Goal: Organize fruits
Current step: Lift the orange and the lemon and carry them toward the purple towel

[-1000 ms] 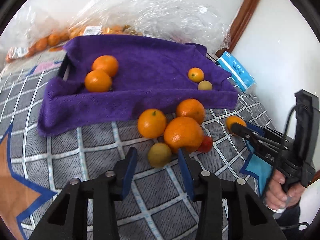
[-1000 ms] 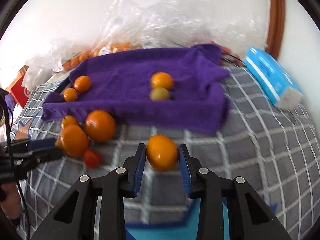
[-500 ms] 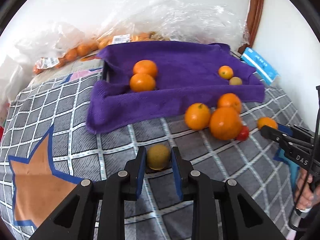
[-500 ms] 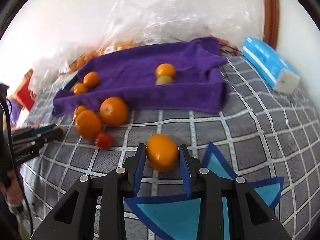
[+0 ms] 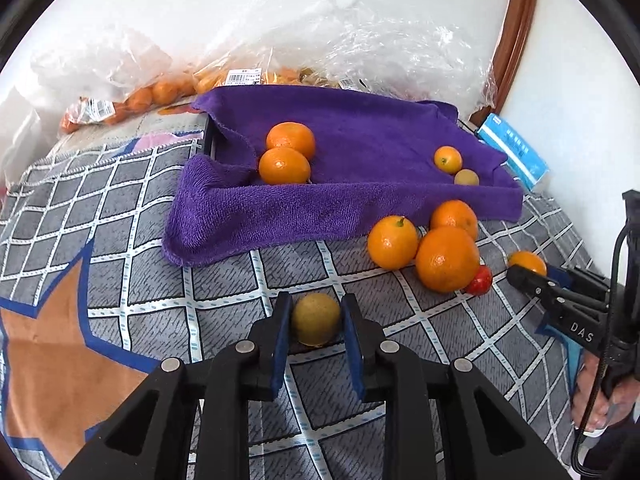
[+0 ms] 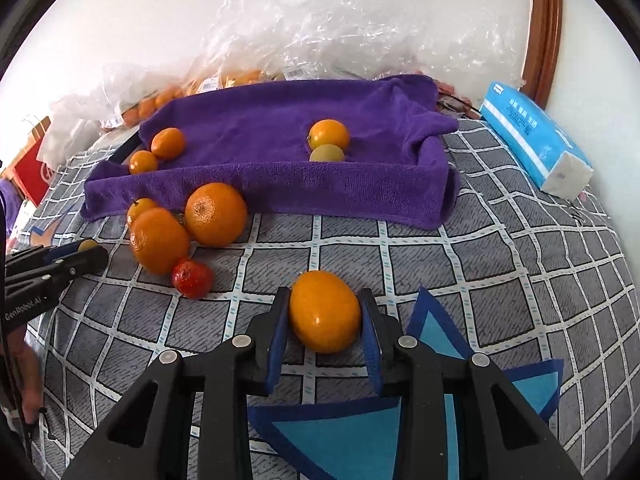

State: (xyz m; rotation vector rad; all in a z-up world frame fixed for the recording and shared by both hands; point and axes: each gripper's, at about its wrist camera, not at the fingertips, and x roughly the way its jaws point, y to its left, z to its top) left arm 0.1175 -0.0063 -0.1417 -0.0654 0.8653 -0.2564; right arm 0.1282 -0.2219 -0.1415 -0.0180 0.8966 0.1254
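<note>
Fruit is now sitting in both tools: the left gripper is clamping a small yellow-green fruit, and the right gripper is clamping an oval orange fruit. A second ago the left one was hanging spread around that greenish fruit beside the loose pile; half a second ago it was already pinching it, and the fruit is now riding well in front of the purple towel, away from the pile. The right one has been holding its fruit throughout and is also hanging in front of the towel, toward its right end.

The towel is lying over what looks like a tray. On its left part two oranges are touching each other; on its right part a small orange fruit and a greenish one are touching. Just in front of the towel's near edge three oranges and a red tomato are clustering, not yet sorted.

Judging from the layout, big oranges are going left and small fruits right, so both held pieces probably belong on the right part. With two loads lifted at once, the pile is shrinking; four pieces are remaining.
</note>
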